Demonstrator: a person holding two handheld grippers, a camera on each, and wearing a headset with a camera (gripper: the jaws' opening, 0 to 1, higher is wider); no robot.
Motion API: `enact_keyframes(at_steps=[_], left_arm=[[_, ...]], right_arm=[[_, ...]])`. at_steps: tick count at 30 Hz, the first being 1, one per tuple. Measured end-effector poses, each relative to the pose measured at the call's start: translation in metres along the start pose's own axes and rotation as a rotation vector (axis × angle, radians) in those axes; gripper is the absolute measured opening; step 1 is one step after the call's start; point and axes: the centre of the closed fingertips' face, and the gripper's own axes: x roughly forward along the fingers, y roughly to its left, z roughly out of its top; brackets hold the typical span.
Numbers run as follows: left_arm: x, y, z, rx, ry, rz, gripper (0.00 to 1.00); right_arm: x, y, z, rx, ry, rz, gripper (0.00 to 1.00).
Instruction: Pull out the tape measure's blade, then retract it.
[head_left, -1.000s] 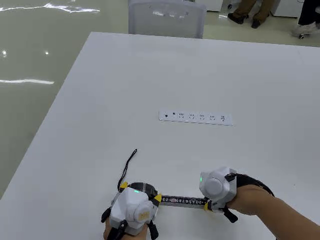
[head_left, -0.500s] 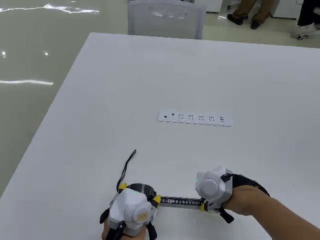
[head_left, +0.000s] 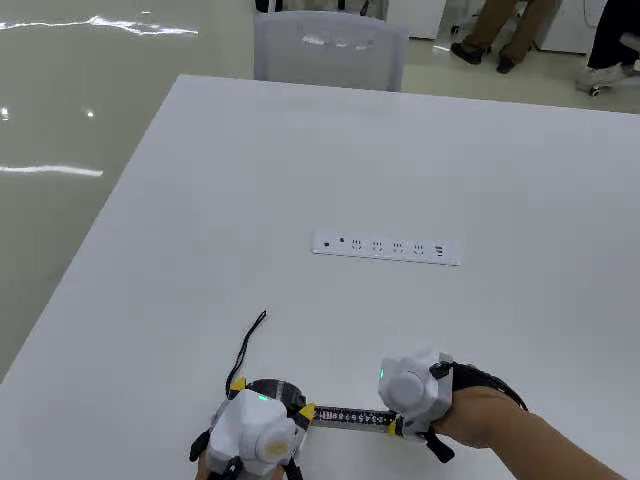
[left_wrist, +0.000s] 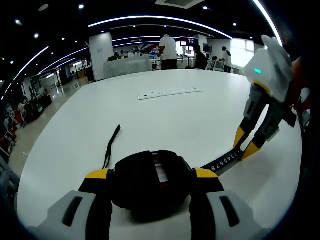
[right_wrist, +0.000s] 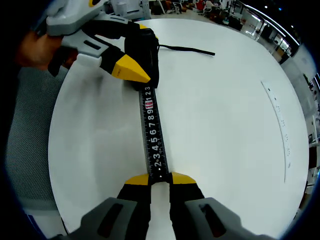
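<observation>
Right gripper (right_wrist: 160, 178) has drawn nearer the left gripper (left_wrist: 151, 174); exposed blade (right_wrist: 152, 132) now shorter. Right jaws pinch the blade tip. Blade runs straight ahead, flat on white table (right_wrist: 215, 125), into black tape measure case (left_wrist: 150, 190), clamped between left jaws. Wrist strap (left_wrist: 111, 145) trails beyond the case.

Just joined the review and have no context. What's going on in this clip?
It's a tape measure exercise on a white table, done with two handheld grippers. The left gripper clamps the black tape measure case. The right gripper pinches the end of the blade. A short length of blade is drawn out flat between them. A power strip lies further back, untouched.
</observation>
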Motion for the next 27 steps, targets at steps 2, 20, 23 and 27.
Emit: enact_keyframes(at_steps=[2, 20, 23, 27], left_arm=[[-0.001, 0.000, 0.001, 0.000, -0.001, 0.000, 0.58], [-0.003, 0.000, 0.001, 0.000, 0.000, -0.003, 0.58], [0.000, 0.001, -0.001, 0.000, 0.001, -0.003, 0.58], [0.000, 0.001, -0.001, 0.001, 0.001, -0.004, 0.58]], right_arm=[[0.000, 0.000, 0.002, -0.001, 0.000, 0.001, 0.12], [0.005, -0.001, 0.011, -0.009, 0.001, 0.002, 0.12], [0.003, 0.000, 0.013, -0.007, -0.004, 0.002, 0.12], [0.005, 0.001, 0.015, -0.011, -0.007, 0.003, 0.12]])
